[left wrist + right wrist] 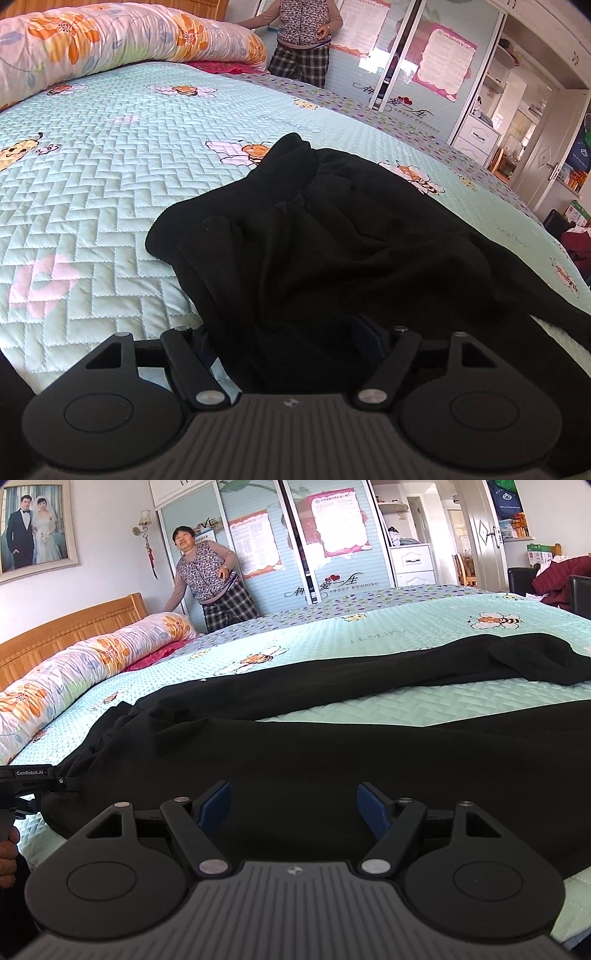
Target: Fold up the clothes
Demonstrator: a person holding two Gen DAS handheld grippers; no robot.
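Right wrist view alone shows the left gripper (55, 790) at the black garment (332, 760) edge. The garment lies on the bed quilt (92, 192). Both tilt downward; right gripper (293, 808) and left both have jaws spread, clamping nothing.

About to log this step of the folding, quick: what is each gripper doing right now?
Left gripper: open, jaws spread wide with the black garment lying between them, not pinched.
Right gripper: open, blue pads apart over the garment, holding nothing.

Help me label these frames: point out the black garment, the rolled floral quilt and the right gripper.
black garment (332, 240), left wrist view, its rumpled middle.
rolled floral quilt (92, 664), right wrist view, its upper side.
right gripper (293, 808), right wrist view, between its blue pads.
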